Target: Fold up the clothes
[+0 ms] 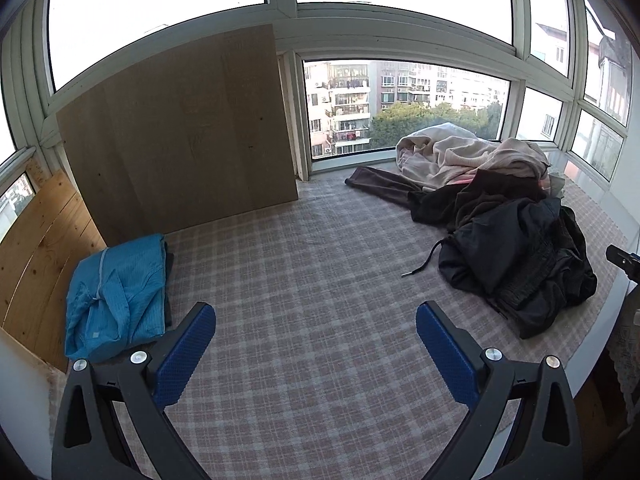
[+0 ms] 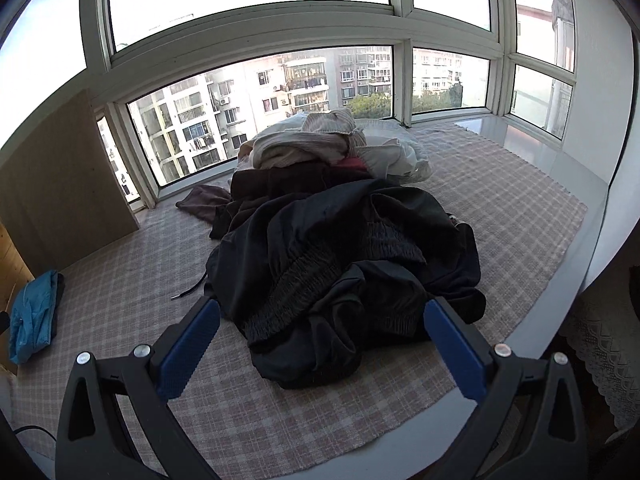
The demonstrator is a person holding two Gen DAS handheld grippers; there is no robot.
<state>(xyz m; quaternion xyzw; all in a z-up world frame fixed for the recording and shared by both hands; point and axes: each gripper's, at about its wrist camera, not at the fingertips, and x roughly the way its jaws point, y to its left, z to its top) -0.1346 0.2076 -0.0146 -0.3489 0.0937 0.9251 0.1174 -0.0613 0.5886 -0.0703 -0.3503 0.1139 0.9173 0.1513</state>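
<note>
While both tools hover above the plaid cloth, nothing gripped. Left gripper: jaws spread wide, blue pads bare, only checked fabric between them. Right gripper: jaws likewise released and empty, aimed at the near edge of the unfolded heap; pads flanking the black garment in view, contact with it not evident. Black garment crumpled at near end of pile, ribbed elastic band exposed, drawstring trailing left onto the cloth. Behind it, farther off: dark brown piece stretched out leftward toward the window, then cream and pale pink knits heaped against the glass; a white item on the far right of the pile in right wrist view. Whole heap sits right of centre in left wrist view, dead ahead in right wrist view. Folded blue garment lying flat at far left, on top of a dark folded piece whose edge shows at its right side, just beside the wooden slat panel and near the foot of the upright plywood board. Same blue stack seen at left margin of right wrist view, well apart from the heap. Bay window behind, apartment blocks and trees outside. Lace fabric at right edge, below the platform.
</note>
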